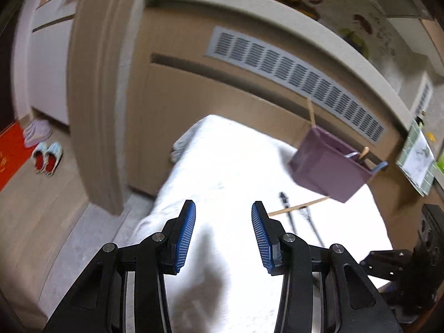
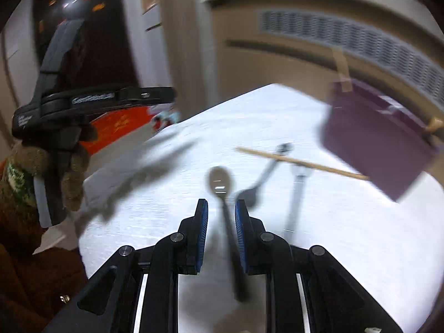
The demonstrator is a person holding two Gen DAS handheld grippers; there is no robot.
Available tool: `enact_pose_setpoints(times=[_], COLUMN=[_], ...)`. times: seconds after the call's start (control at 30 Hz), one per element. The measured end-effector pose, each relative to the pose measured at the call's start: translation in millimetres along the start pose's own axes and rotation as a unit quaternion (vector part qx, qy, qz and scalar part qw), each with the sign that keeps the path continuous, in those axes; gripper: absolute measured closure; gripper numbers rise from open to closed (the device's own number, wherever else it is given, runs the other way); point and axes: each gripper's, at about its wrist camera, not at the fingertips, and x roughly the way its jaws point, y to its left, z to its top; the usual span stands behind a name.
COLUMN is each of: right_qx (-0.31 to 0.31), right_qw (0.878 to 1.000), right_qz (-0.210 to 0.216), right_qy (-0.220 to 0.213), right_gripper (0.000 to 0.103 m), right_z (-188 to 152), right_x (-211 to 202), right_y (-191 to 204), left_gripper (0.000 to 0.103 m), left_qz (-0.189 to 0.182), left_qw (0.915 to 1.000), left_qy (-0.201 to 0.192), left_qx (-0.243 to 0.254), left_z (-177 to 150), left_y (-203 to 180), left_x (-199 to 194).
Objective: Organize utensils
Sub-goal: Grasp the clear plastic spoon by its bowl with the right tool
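Observation:
A purple utensil box (image 1: 330, 163) stands at the far right of a white-covered table (image 1: 230, 166) and holds a few utensils. A wooden chopstick (image 1: 298, 206) and dark utensils (image 1: 287, 211) lie in front of it. My left gripper (image 1: 223, 233) is open and empty above the cloth. In the right wrist view my right gripper (image 2: 221, 222) has its jaws close around the handle of a dark spoon (image 2: 220, 183); whether they grip it is unclear. Beyond lie the chopstick (image 2: 302, 163), a second spoon (image 2: 255, 186), a metal utensil (image 2: 297, 194) and the purple box (image 2: 377, 138).
A beige cabinet with a vent grille (image 1: 291, 80) runs behind the table. Slippers (image 1: 47, 156) and a red mat (image 1: 11, 152) lie on the floor at left. The left hand-held gripper (image 2: 91, 102) shows at left in the right wrist view.

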Motion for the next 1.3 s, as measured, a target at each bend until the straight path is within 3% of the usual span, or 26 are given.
enact_pose_setpoints(times=[0.23,0.5,0.87,0.97,1.13,1.3], right_qx=[0.008,0.003,-0.003,0.016,0.073,0.143], right_qw=[0.998,0.998,0.997,0.998,0.995,0.98], right_qz=[-0.027,-0.034,-0.05,-0.048,-0.064,-0.107], right_qy=[0.048,0.061,0.056,0.047,-0.015,-0.084], right_gripper=[0.084,0.074,0.074,0.075,0.075,0.079], right_z=[12,23,26,22,14,-4], right_x=[49,70,77,69,16,-52], right_y=[-10,-5,-5,-10,-32,-69], left_gripper=[0.06,0.06,0.06,0.06,0.06,0.06], left_qz=[0.015,0.002,-0.008,-0.009,-0.015,-0.04], left_qw=[0.9997,0.9992,0.9988,0.9984,0.9978,0.9952], left_qy=[0.011,0.029,0.027,0.029,0.038,0.059], left_qx=[0.018,0.027,0.042,0.047,0.052,0.066], left_z=[-4,-11,-10,-10,-11,-17], left_y=[7,5,-6,-9,-16,-31], left_x=[2,12,6,6,11,23])
